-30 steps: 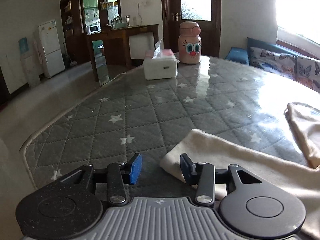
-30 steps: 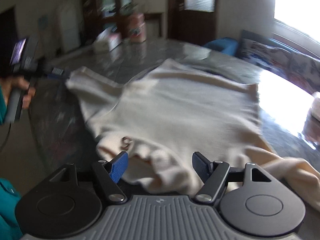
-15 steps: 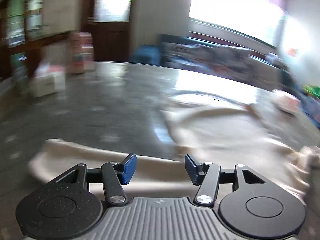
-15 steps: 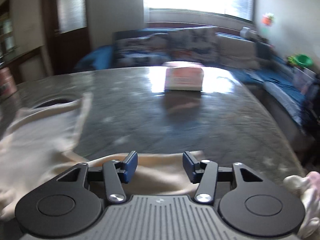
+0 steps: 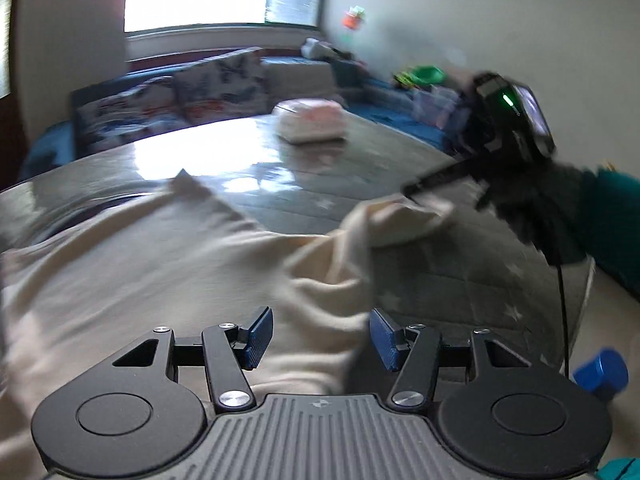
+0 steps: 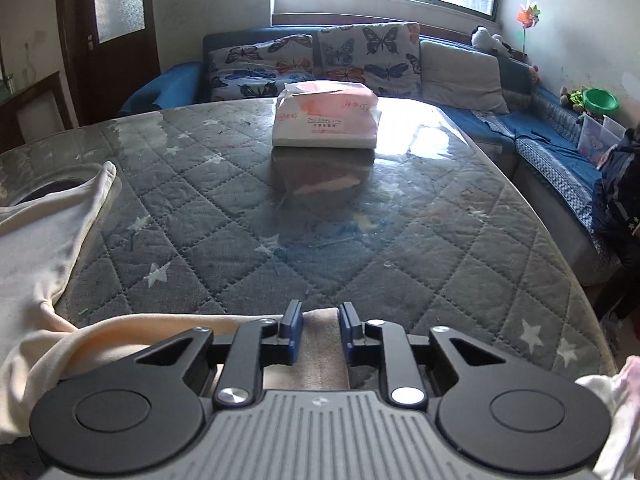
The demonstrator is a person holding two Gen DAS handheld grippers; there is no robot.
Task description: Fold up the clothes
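A cream sweater (image 5: 152, 264) lies spread on the quilted grey table (image 6: 360, 240). In the left wrist view my left gripper (image 5: 320, 340) hovers open over the sweater's lower right part, with cloth under the gap and neither pad pressing. In the same view, at the upper right, my right gripper (image 5: 418, 194) lifts the sleeve end (image 5: 384, 220) off the table. In the right wrist view the right gripper (image 6: 321, 332) has its jaws closing, and the ribbed sleeve cuff (image 6: 320, 356) fills the narrow gap between the pads. The sweater's neckline (image 6: 96, 184) lies at the left.
A white and pink tissue pack (image 6: 326, 120) sits mid-table at the far side. Behind it stands a blue sofa with butterfly cushions (image 6: 320, 60). The table's right edge (image 6: 576, 300) is near. A teal sleeve (image 5: 618, 220) and a blue cap (image 5: 600, 368) are at the right.
Both views have swung from the door side to the window and sofa. The right jaws went from wide apart to nearly together on the sleeve cuff. My left gripper crossed the sweater, staying open.
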